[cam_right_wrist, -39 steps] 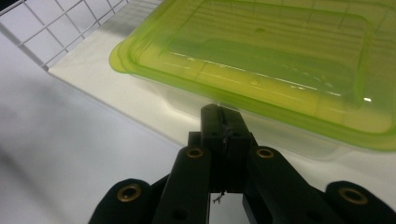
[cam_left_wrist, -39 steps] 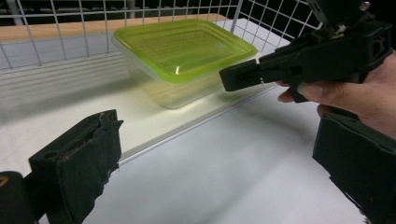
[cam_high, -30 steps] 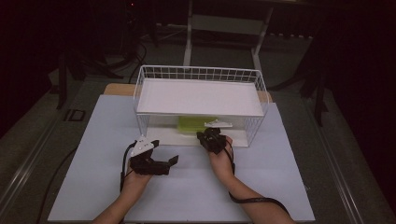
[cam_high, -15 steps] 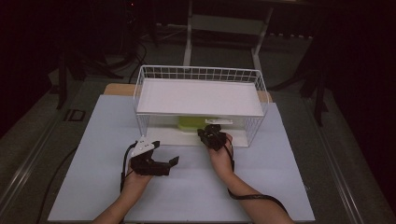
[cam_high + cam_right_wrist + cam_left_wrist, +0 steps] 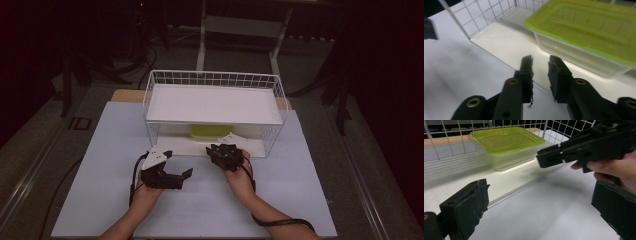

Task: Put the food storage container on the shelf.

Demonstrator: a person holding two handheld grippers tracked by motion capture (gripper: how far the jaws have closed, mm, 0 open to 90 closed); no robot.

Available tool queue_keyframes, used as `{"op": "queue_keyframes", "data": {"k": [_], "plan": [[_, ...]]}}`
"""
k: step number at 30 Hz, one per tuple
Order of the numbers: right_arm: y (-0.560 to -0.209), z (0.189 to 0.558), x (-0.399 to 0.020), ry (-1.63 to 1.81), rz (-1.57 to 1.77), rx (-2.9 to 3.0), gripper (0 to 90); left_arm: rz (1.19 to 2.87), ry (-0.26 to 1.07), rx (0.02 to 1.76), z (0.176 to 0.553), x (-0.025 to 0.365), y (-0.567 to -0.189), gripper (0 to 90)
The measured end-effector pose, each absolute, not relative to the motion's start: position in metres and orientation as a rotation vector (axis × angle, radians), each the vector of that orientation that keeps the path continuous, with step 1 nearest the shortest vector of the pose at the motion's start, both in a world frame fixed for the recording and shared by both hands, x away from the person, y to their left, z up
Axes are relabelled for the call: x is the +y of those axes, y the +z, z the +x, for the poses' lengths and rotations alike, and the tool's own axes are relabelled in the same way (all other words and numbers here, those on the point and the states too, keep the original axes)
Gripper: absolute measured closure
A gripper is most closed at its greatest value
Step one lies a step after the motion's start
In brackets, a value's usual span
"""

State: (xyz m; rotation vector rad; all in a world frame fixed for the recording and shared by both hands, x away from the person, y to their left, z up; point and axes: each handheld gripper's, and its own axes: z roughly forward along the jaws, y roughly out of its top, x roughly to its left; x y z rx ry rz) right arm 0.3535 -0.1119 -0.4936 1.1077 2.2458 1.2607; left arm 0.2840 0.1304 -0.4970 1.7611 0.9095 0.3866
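Note:
A clear container with a green lid (image 5: 210, 131) rests on the lower shelf of a white wire rack (image 5: 215, 79). In the left gripper view the container (image 5: 506, 145) lies beyond the shelf's front edge. My left gripper (image 5: 178, 163) lies on the white board in front of the rack, jaws wide open and empty (image 5: 540, 187). My right gripper (image 5: 223, 149) is at the lower shelf's front edge and points at the container (image 5: 589, 32). Its jaws (image 5: 541, 61) are nearly together with a thin slit and hold nothing. The left gripper view catches it from the side (image 5: 541, 159).
The rack's flat top shelf (image 5: 215, 102) overhangs the container, leaving a low opening at the front. The white board (image 5: 100, 165) spreads wide on both sides of the hands. Dark floor and stand legs (image 5: 202, 45) lie beyond the table.
My right gripper has drawn back slightly from the rack's front toward the person. The left gripper has hardly moved.

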Motion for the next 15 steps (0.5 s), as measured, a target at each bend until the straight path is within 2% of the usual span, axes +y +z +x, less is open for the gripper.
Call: {"op": "queue_keyframes", "data": {"k": [2,3,4,5,7,8,11,13,15], "plan": [[-0.49,0.349,-0.114,1.28,1.098,2.245,64.8,1.759,0.38,0.895,0.283,0.129,-0.496,1.7],[-0.49,0.349,-0.114,1.28,1.098,2.245,64.8,1.759,0.38,0.895,0.283,0.129,-0.496,1.7],[-0.487,0.345,-0.118,1.309,1.098,2.246,58.6,1.749,0.369,0.871,0.283,0.128,-0.495,1.7],[-0.486,0.344,-0.119,1.313,1.092,2.245,56.2,1.749,0.369,0.871,0.283,0.128,-0.495,1.7],[-0.486,0.344,-0.119,1.313,1.092,2.245,56.2,1.743,0.365,0.852,0.282,0.128,-0.493,1.7],[-0.482,0.339,-0.123,1.345,1.072,2.264,43.6,1.745,0.365,0.813,0.281,0.124,-0.49,1.7],[-0.48,0.336,-0.127,1.387,1.069,2.308,24.2,1.762,0.36,0.791,0.279,0.12,-0.489,1.7],[-0.479,0.333,-0.13,1.41,1.061,2.324,16.0,1.775,0.365,0.785,0.278,0.119,-0.489,1.7],[-0.476,0.33,-0.133,1.419,1.058,2.328,15.7,1.772,0.358,0.773,0.277,0.118,-0.487,1.7]]}}
